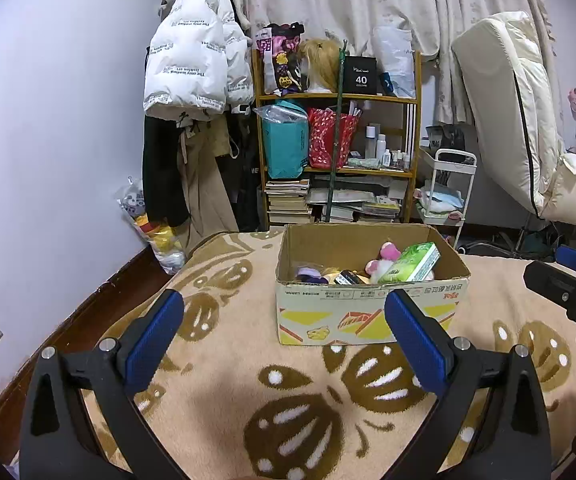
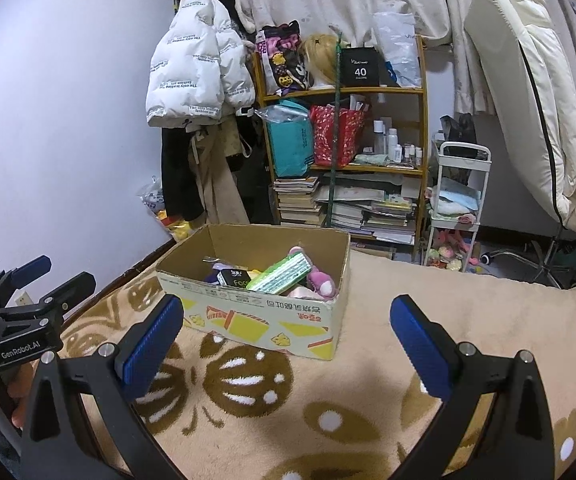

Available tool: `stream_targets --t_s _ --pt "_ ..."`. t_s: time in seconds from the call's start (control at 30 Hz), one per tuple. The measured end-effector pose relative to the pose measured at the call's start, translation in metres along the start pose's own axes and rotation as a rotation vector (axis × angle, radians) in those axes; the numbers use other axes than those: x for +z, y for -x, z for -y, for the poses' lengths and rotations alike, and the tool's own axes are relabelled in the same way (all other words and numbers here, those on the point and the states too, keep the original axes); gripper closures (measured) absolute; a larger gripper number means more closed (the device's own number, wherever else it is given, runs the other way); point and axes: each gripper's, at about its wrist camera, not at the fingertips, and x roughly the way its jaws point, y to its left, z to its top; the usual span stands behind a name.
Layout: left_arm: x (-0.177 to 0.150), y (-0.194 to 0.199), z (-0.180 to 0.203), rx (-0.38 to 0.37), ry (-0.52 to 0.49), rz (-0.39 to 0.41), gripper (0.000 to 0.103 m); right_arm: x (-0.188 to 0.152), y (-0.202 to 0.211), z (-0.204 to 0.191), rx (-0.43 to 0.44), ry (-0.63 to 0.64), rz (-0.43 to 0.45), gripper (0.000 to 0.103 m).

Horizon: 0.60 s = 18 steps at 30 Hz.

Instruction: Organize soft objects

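An open cardboard box (image 1: 368, 312) stands on the beige patterned blanket (image 1: 248, 380); it also shows in the right wrist view (image 2: 264, 320). Inside lie a green tissue pack (image 1: 410, 264), a pink plush toy (image 1: 386, 256), a small black pack (image 1: 346, 277) and purple items. The right wrist view shows the tissue pack (image 2: 282, 274), the plush (image 2: 322, 282) and the black pack (image 2: 234, 278). My left gripper (image 1: 284, 320) is open and empty, short of the box. My right gripper (image 2: 288, 320) is open and empty, near the box's front right side.
A wooden shelf (image 1: 338, 98) with bags, bottles and books stands behind the bed. A white jacket (image 1: 192, 52) hangs at left. A white cart (image 2: 456, 200) and a cream folded mattress (image 2: 528, 92) stand at right. The bed's edge runs along the left wall.
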Motion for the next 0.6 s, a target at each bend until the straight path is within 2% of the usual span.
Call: stream_targets --t_s 0.6 --pt "0.0028 0.0017 0.0032 0.000 -0.006 -0.008 0.003 0.0003 0.0006 0.0018 0.002 0.000 0.000 0.000"
